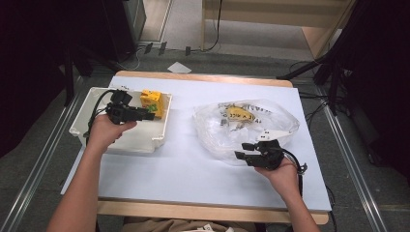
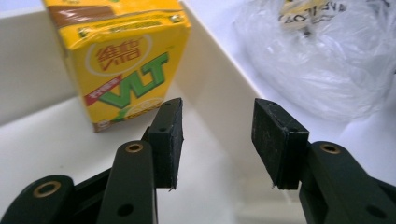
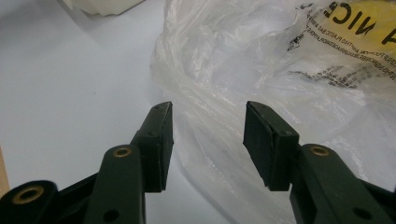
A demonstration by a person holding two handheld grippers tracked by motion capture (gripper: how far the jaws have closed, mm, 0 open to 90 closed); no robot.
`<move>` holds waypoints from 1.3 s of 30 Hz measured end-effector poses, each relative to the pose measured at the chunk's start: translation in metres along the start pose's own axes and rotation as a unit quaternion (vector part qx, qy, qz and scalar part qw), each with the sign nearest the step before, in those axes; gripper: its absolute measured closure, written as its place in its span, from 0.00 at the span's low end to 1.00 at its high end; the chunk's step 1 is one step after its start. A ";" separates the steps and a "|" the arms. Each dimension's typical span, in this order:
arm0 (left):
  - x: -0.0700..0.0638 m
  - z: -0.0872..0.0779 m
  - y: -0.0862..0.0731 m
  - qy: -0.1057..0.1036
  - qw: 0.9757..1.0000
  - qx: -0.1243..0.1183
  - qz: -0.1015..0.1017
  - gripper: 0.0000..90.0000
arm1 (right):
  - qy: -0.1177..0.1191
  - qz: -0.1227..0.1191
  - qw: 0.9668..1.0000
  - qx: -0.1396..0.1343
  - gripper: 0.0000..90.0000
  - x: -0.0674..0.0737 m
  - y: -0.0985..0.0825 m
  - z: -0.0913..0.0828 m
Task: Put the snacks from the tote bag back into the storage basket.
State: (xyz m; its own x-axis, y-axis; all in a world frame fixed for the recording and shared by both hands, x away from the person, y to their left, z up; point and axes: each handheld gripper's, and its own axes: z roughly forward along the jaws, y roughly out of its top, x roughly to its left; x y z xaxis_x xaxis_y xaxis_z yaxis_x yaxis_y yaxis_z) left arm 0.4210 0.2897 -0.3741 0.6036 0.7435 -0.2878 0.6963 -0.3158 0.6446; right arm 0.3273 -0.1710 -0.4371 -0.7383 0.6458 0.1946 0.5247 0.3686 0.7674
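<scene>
So the yellow lemon-tea drink carton (image 2: 122, 60) already stands in the white plastic bin (image 1: 87, 108), and the left claw (image 1: 151, 115) hangs released just beside it. Right claw (image 1: 244, 150) sits released too, empty at the crinkly clear plastic bag (image 1: 227, 135) on the tabletop (image 1: 179, 164), so whatever's inside probably still needs moving.

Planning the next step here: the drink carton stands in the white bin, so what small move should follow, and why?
Probably lift the left hand-held gripper clear of the white bin: its jaws are open and empty, and the yellow drink carton stands upright, apart from them.
</scene>
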 end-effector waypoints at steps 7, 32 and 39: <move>-0.019 0.001 0.006 -0.007 1.000 -0.004 0.015 0.55 | 0.001 -0.003 1.000 -0.002 0.60 0.000 0.001 0.000; -0.081 0.027 0.019 -0.049 0.995 0.016 0.082 0.49 | 0.009 -0.005 1.000 -0.002 0.58 0.003 0.002 0.001; -0.100 0.042 0.017 -0.068 0.992 0.018 0.108 0.52 | 0.010 -0.007 1.000 -0.005 0.58 0.003 0.002 0.000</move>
State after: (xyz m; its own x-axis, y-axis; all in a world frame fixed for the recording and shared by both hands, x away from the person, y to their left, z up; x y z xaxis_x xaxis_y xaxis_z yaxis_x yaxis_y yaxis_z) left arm 0.3889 0.1857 -0.3645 0.7854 0.5703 -0.2405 0.5568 -0.4813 0.6769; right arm 0.3257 -0.1683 -0.4350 -0.7534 0.6276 0.1961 0.5106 0.3703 0.7760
